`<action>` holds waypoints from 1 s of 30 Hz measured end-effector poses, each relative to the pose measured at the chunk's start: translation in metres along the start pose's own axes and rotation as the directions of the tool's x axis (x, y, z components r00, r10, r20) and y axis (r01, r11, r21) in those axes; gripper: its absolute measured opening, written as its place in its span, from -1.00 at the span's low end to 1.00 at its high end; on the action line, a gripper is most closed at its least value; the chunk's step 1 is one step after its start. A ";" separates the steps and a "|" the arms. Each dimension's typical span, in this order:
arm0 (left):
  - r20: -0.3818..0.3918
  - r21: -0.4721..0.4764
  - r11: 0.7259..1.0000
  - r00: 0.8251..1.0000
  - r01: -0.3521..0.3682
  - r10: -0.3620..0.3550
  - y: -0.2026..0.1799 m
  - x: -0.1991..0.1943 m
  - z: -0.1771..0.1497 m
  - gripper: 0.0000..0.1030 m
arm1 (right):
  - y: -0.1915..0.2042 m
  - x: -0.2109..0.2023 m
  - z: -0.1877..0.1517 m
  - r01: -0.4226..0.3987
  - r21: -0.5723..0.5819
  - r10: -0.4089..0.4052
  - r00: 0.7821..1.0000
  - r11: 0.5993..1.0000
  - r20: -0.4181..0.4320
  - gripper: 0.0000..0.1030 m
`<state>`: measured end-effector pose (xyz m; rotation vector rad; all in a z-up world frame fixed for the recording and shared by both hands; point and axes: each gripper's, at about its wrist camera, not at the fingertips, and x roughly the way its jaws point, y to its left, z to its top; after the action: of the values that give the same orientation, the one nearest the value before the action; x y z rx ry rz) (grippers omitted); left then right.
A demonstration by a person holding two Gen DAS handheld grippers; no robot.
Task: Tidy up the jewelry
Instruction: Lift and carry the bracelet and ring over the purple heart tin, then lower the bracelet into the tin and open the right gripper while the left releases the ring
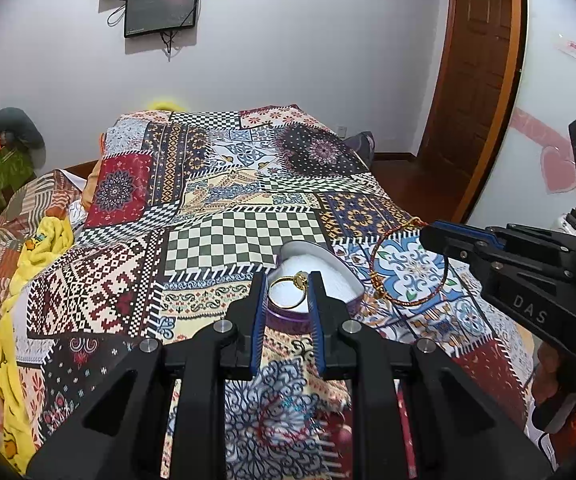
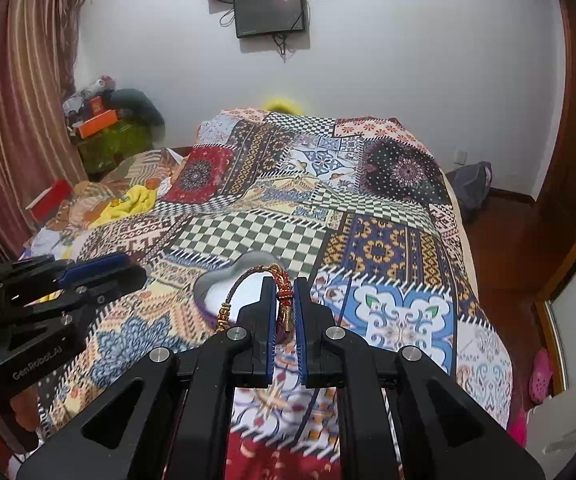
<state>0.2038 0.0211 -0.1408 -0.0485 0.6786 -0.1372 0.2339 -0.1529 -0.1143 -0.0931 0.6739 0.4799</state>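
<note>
A gold ring (image 1: 300,280) is pinched between the blue pads of my left gripper (image 1: 288,280), shut on it just above a heart-shaped box (image 1: 319,246) with a white lining. The box lies on the patchwork bedcover (image 1: 228,240). My right gripper (image 2: 284,284) is shut on a red cord bracelet (image 2: 248,274) with gold beads, holding it over the same heart-shaped box (image 2: 224,280). In the left wrist view the bracelet (image 1: 373,264) hangs from the right gripper (image 1: 431,236) just right of the box. The left gripper (image 2: 132,266) shows at the left of the right wrist view.
The bed's right edge drops to a wooden floor with pink shoes (image 2: 540,376) and a dark bag (image 2: 471,188). Yellow cloth (image 1: 44,248) and crumpled bedding lie at the left. Boxes (image 2: 96,124) are stacked by the curtain. Two screens (image 1: 162,8) hang on the far wall.
</note>
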 end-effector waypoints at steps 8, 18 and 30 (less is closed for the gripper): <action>-0.024 -0.015 1.000 1.000 -0.004 0.004 0.010 0.025 0.008 -0.63 | -0.001 0.028 0.009 -0.015 0.008 0.015 0.999 1.000 -0.030 -0.86; -0.085 -0.027 0.999 0.996 0.017 -0.019 0.019 0.055 0.008 -0.63 | 0.002 0.059 0.014 -0.059 0.005 0.060 0.993 0.998 -0.099 -0.86; -0.157 -0.034 0.998 0.986 0.056 -0.060 0.022 0.082 0.003 -0.63 | 0.004 0.093 0.008 -0.089 -0.039 0.078 0.973 0.995 -0.218 -0.85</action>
<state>0.2717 0.0312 -0.1912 -0.0861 0.8379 -0.1887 0.2997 -0.1103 -0.1654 -0.1649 0.8823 0.5726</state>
